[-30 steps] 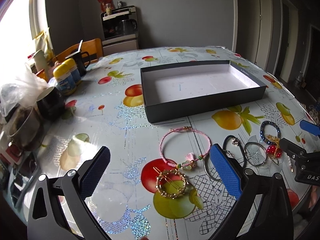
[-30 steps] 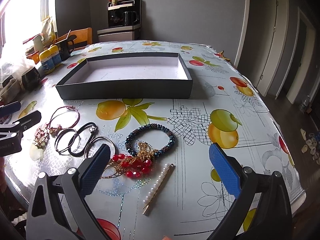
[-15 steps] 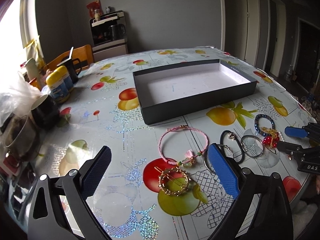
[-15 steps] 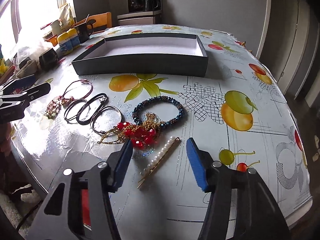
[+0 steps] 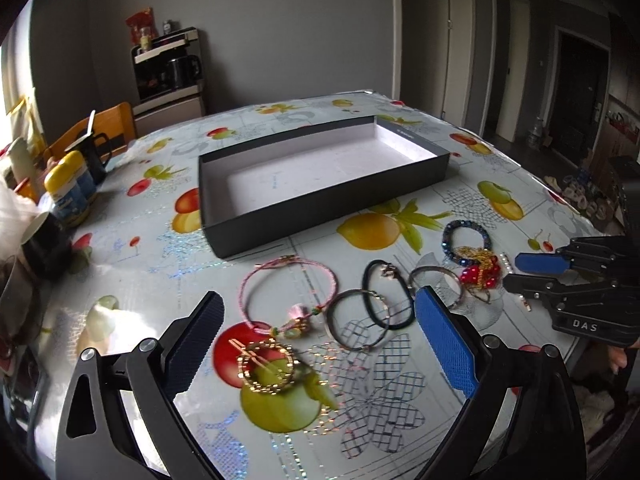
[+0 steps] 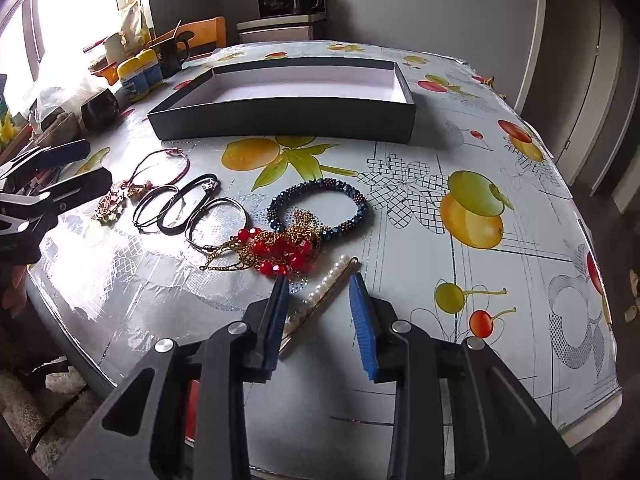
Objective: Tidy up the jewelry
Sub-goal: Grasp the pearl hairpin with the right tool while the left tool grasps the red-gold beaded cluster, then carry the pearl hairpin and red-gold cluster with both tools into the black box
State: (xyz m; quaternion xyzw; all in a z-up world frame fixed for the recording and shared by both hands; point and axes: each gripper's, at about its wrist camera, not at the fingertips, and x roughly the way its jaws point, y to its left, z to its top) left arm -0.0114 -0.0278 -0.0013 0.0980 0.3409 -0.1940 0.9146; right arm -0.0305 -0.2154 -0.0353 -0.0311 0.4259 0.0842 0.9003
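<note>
While the right gripper (image 6: 320,280) was lowered over the near edge of the table (image 6: 520,320), its blue fingers (image 6: 362,320) had just been closing and stood a little apart, one on each side of the pearl hairpin (image 6: 326,286), which lay flat on the cloth between them; I cannot tell whether the pads already touched it. Just beyond the pin lay a heap of red beads (image 6: 280,254) tangled with a gold chain (image 6: 304,226), and this heap lay partly over the near side of a dark blue beaded bracelet (image 6: 320,208). To the left of it lay a silver bangle (image 6: 216,220), then a black hair tie (image 6: 188,208) that overlapped a dark ring (image 5: 358,322), then a pink cord bracelet (image 5: 290,294), all flat on the table. Nearest to the left gripper (image 5: 316,312) lay a round gold hair clip (image 5: 266,366), close to the charm of the pink bracelet. That gripper hung above the table with its fingers wide apart and nothing between them. On the far side of the jewelry stood a shallow dark box (image 6: 280,120) with a white inside, and nothing was in it. At the far left edge of the table stood some jars (image 6: 140,74), a black mug (image 6: 170,54) and other things, well apart from the jewelry.
</note>
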